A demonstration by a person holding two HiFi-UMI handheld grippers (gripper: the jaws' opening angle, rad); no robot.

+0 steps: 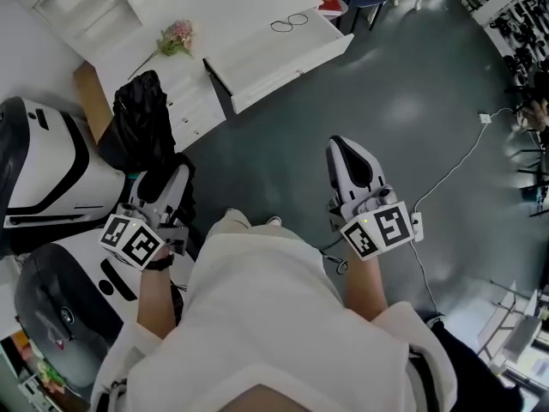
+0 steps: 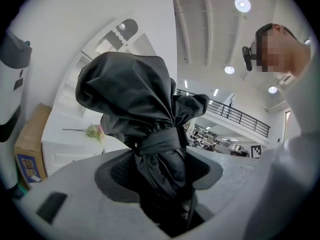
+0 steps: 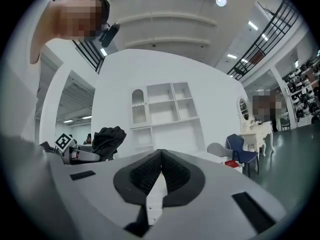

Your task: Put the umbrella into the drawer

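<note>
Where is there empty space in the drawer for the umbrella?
The drawer is mostly bare: a wide white patch lies between its front wall and the black loops. It is busier toward the far corner, by the red thing. A flower lies beside the drawer.

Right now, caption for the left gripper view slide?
Bundled black umbrella gripped in the left claw, white cabinet and flower behind.
</note>
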